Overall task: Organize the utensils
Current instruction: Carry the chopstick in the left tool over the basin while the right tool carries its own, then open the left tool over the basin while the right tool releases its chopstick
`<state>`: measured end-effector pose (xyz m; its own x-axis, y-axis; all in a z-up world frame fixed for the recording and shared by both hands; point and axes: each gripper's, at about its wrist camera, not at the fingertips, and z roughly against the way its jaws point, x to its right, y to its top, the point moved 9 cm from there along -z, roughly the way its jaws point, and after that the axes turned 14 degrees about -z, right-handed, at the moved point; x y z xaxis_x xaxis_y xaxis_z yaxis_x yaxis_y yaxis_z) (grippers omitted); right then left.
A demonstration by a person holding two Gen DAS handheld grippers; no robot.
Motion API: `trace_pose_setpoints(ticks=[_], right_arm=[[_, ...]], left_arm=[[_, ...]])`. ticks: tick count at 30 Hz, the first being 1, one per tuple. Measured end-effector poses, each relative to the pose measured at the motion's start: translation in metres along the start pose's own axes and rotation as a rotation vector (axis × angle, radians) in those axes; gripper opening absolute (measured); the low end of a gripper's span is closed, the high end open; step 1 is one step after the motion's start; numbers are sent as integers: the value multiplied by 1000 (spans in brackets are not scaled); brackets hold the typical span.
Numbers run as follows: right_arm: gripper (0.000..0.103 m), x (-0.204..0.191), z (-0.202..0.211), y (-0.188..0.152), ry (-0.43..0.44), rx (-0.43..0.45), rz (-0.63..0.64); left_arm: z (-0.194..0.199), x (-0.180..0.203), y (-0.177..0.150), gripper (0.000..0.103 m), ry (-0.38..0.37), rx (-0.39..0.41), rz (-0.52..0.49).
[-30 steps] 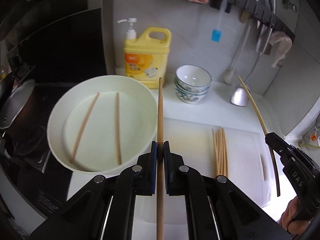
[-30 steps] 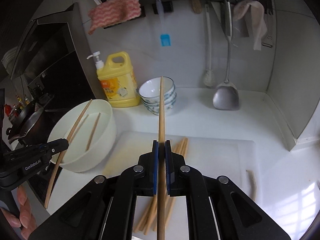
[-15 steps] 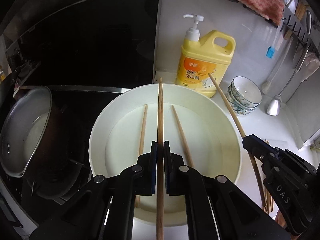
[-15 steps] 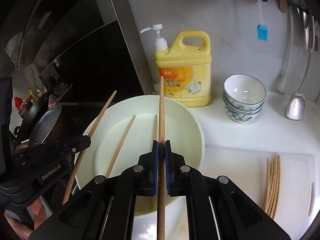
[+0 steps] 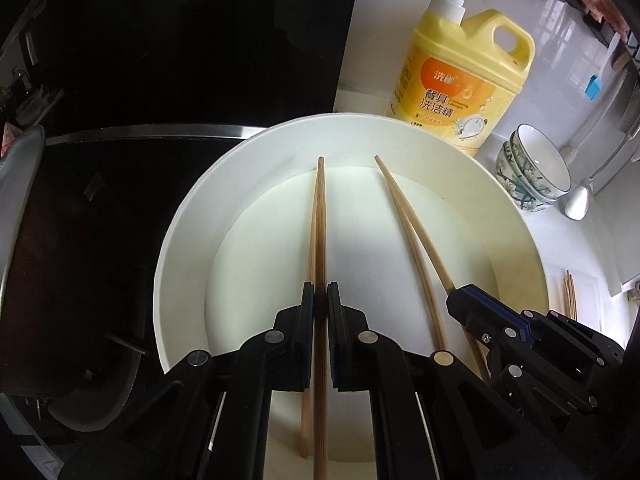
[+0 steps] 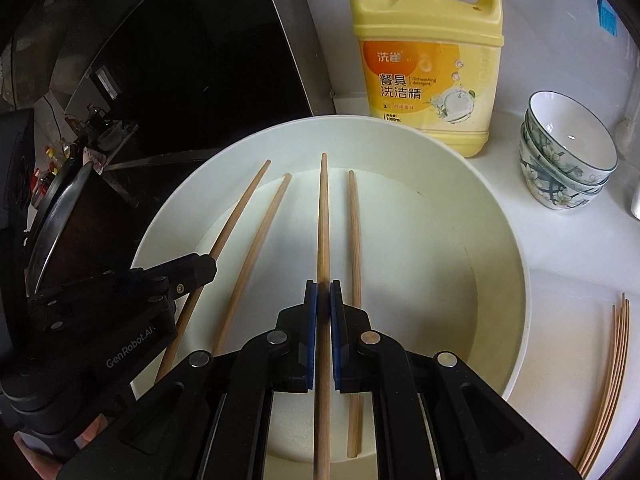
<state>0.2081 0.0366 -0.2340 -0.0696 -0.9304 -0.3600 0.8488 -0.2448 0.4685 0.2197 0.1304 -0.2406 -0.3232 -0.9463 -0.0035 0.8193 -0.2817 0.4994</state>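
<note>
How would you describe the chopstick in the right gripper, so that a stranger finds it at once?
Find the yellow dish soap bottle; the round white basin stands just in front of it. Four chopsticks point into it. The chopstick in the right gripper is third from the left in the right wrist view, clamped between blue pads above the floor, where two loose chopsticks lie.

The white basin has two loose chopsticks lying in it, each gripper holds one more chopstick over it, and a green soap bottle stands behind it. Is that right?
Not quite: the soap bottle is yellow, not green, as the right wrist view shows. The rest holds: two loose chopsticks lie in the white basin, and the left gripper and right gripper each hold one chopstick over it.
</note>
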Motion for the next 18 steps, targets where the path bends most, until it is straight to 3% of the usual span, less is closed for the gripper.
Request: trace_pose_setpoints(ticks=[15,16,18], right_arm=[[9,9,-15,0,-25,-36,-7],[10,9,-13,2,-28,-27,-10],[13,14,-9,4,-37,-14,-17]], left_arm=[[-14,1,3,10,4,-61,6],[-12,0,4,18,15,-63,7],[-8,-4,4,43,46,-65,12]])
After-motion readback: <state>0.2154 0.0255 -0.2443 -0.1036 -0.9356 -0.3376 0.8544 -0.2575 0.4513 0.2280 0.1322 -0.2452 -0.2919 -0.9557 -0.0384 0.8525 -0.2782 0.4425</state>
